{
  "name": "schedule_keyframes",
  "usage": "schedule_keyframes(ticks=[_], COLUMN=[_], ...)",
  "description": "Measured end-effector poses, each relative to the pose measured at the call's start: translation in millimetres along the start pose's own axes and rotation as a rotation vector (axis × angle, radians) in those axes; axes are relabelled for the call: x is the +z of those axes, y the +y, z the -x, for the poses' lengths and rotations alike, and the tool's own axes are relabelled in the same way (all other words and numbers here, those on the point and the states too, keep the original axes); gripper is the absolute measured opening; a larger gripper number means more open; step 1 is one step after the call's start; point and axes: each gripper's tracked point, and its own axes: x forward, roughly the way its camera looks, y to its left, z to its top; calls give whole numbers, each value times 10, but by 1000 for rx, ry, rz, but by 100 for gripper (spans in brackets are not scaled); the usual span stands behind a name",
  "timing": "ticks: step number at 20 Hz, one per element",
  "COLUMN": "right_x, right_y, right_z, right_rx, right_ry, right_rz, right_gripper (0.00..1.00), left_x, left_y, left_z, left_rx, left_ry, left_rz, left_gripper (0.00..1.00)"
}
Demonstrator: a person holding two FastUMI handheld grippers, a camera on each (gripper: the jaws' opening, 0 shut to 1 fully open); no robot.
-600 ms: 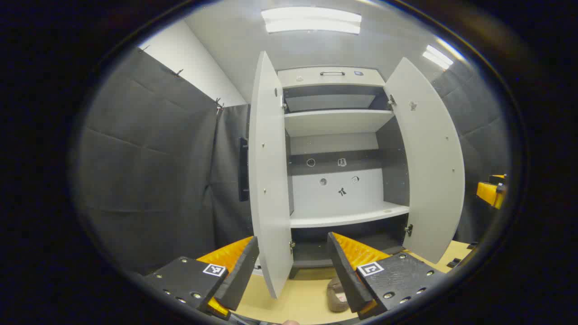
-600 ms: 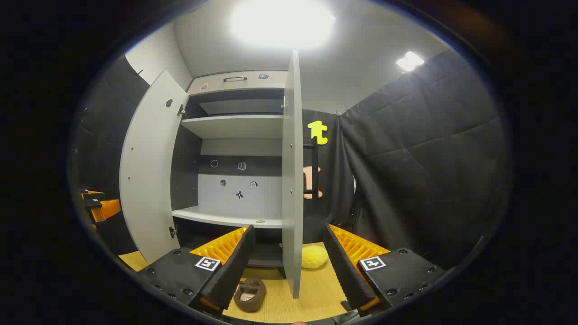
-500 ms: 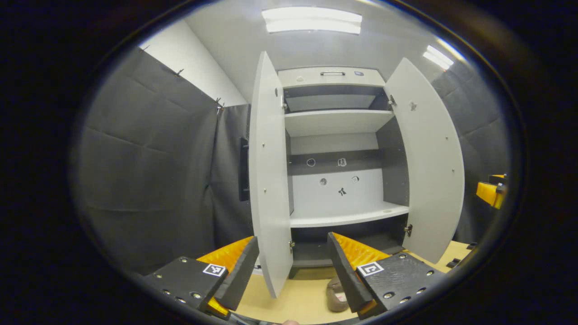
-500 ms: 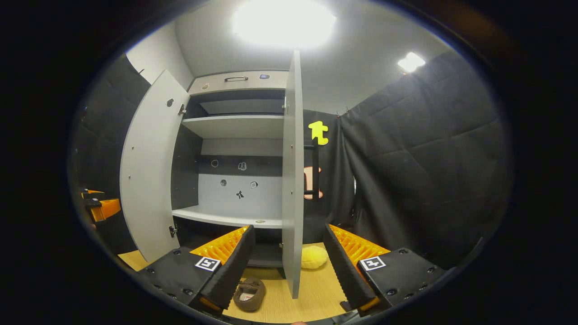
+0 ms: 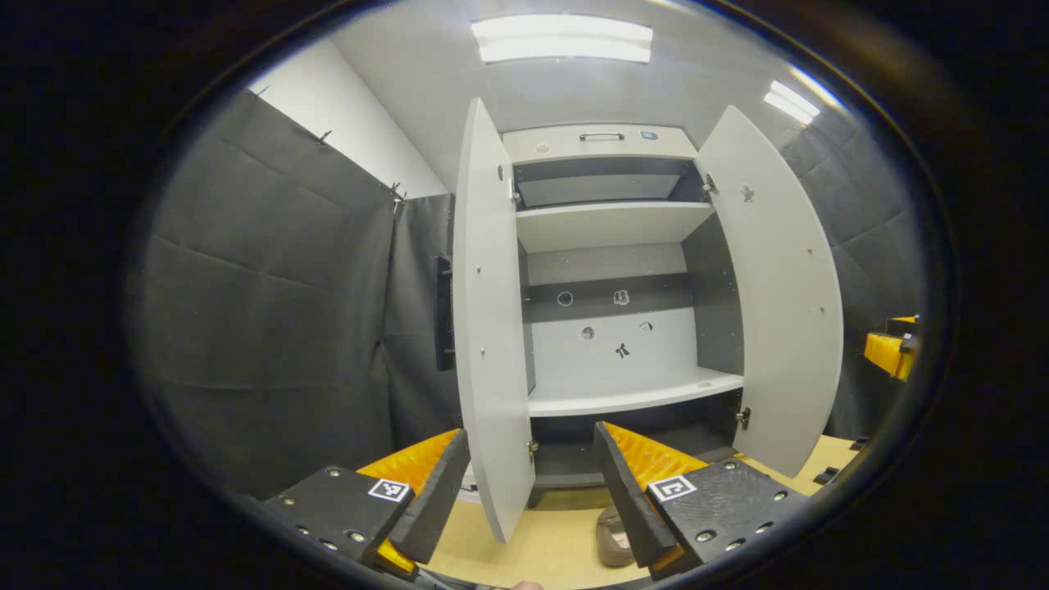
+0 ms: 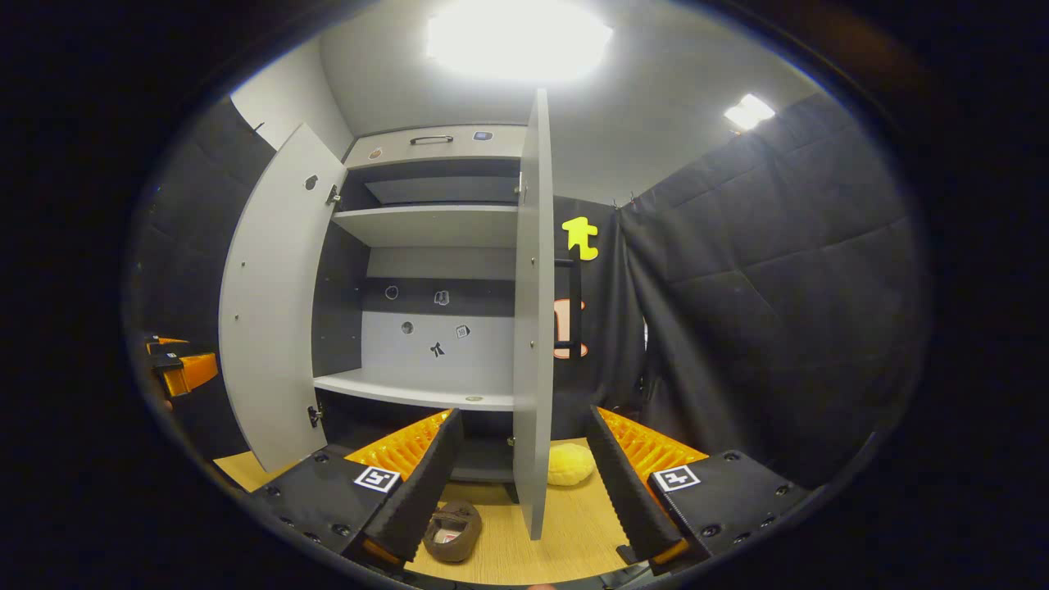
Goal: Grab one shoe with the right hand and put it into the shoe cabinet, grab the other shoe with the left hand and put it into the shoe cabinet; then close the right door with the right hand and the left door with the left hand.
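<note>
A white shoe cabinet (image 5: 610, 225) stands ahead with both doors swung open and its shelves bare. A brown shoe (image 5: 610, 537) lies on the wooden floor before it, partly behind my left gripper's right finger. My left gripper (image 5: 529, 483) is open and holds nothing, straddling the left door's (image 5: 488, 328) lower edge. In the right gripper view the brown shoe (image 6: 453, 531) lies low between the fingers, left of the right door (image 6: 533, 311). A yellow fluffy shoe (image 6: 569, 465) rests beyond that door. My right gripper (image 6: 520, 483) is open with nothing in it.
Black quilted cloth walls close in on both sides. The right door (image 5: 778, 287) juts out toward me, as does the left door (image 6: 270, 303). The other gripper shows at the edge of each view, the right gripper (image 5: 889, 352) and the left gripper (image 6: 184, 369). Light wooden floor (image 6: 574, 533) lies in front of the cabinet.
Both views have drifted only slightly; the cabinet sits almost where it was. Both grippers stay open, and the shoes have not moved.
</note>
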Motion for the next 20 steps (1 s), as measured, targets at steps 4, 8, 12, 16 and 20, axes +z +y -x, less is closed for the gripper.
schedule_keyframes(ticks=[4, 8, 12, 16, 20], right_x=[-69, -195, -414, -728, -1095], right_y=[54, 147, 372, 679, 990], right_z=[-58, -171, -306, -374, -474], right_rx=[18, 67, 156, 259, 336], right_ry=[16, 40, 82, 162, 258], right_rz=[0, 12, -18, -22, 7], right_gripper=[94, 96, 96, 95, 96], left_x=[3, 16, 53, 33, -70], left_y=[-4, 11, 24, 42, 102], left_z=[-8, -32, -35, -51, -91], left_rx=[12, 35, 63, 95, 121], left_ry=[-5, -2, -10, -11, 7], left_rz=[-3, 0, -7, -40, -39], left_gripper=[94, 91, 94, 94, 94])
